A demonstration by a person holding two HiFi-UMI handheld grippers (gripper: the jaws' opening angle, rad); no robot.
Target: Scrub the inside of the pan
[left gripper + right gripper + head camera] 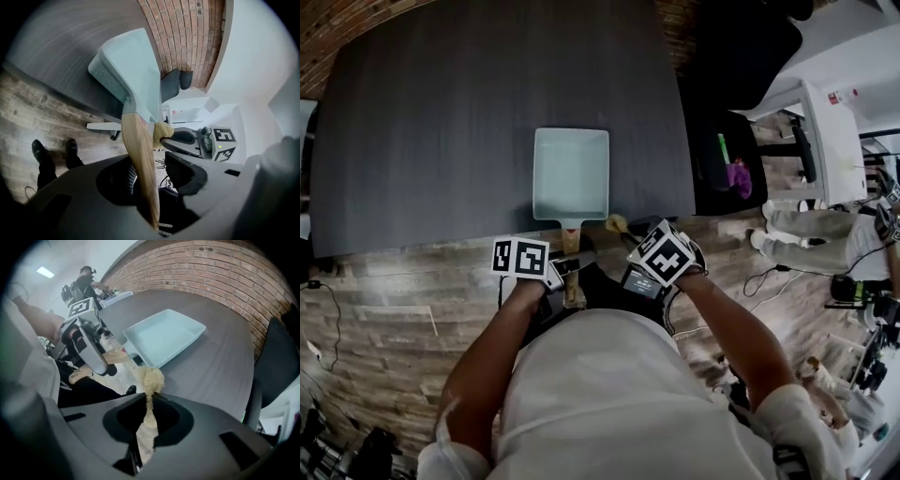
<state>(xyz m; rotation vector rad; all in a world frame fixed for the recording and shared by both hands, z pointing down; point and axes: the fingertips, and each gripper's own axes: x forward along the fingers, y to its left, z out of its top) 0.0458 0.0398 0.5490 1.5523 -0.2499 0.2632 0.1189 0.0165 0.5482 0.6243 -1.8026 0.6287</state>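
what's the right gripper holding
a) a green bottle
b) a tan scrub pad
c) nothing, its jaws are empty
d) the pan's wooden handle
b: in the right gripper view the right gripper is closed on a tan scrub pad, whose thin end is pinched between the jaws while its fluffy end sticks out past them.

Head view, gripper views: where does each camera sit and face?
Head view: on the head, steeply down at the pale green rectangular pan on the dark grey table; forearms, left gripper, right gripper show.
Left gripper view: on that gripper, along its jaws, up the pan's wooden handle; black shoes show.
Right gripper view: on that gripper, along jaws pinching a tan fibrous scrubber; left forearm shows.
Shared: all show the pan.
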